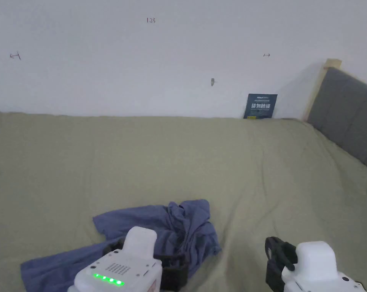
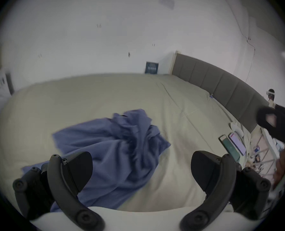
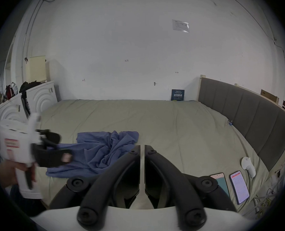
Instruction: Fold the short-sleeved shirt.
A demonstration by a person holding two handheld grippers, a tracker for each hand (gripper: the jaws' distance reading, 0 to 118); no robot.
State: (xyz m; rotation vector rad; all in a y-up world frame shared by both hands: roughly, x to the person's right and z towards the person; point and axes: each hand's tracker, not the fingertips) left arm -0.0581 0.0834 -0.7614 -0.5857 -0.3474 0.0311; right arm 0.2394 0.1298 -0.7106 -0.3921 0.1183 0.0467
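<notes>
1. On my head view the blue short-sleeved shirt (image 1: 171,232) lies crumpled on the bed (image 1: 102,159), on the olive-green sheet near the front edge, bunched into a heap at its right end with a flatter part trailing off to the left
2. My left claw (image 2: 141,169) has its jaws spread wide and grips nothing; it hangs over the shirt, and in the left gripper view one jaw sits over the blue fabric while the other sits over bare sheet (I cannot tell whether either jaw touches the cloth)
3. My right claw (image 3: 142,166) has its jaws pressed together with only a thin slit between them and nothing in it; it is over the sheet just to the right of the shirt
4. The right gripper view also shows the left claw (image 3: 55,149) farther off, blurred, with the hand (image 3: 8,171) holding its white body
5. Two phones (image 3: 238,186) lie side by side with lit screens near the bed's right edge, well apart from the shirt, below the grey padded headboard (image 3: 248,118)
</notes>
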